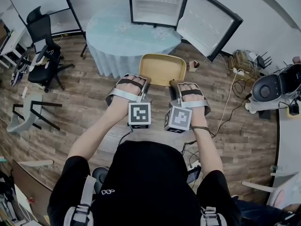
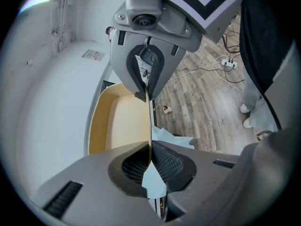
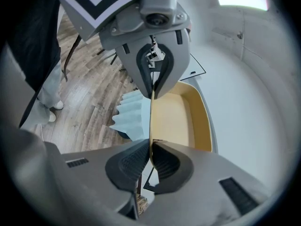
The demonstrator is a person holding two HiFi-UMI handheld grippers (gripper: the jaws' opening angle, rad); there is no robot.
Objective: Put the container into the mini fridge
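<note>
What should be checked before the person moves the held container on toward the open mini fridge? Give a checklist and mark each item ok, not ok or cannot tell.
1. Left gripper shut on the container rim: ok.
2. Right gripper shut on the rim too: ok.
3. Mini fridge door swung open: ok.
4. Container empty, nothing to spill: ok.
5. Container held roughly level between both grippers: ok.
6. Container fits the fridge opening: cannot tell.
</note>
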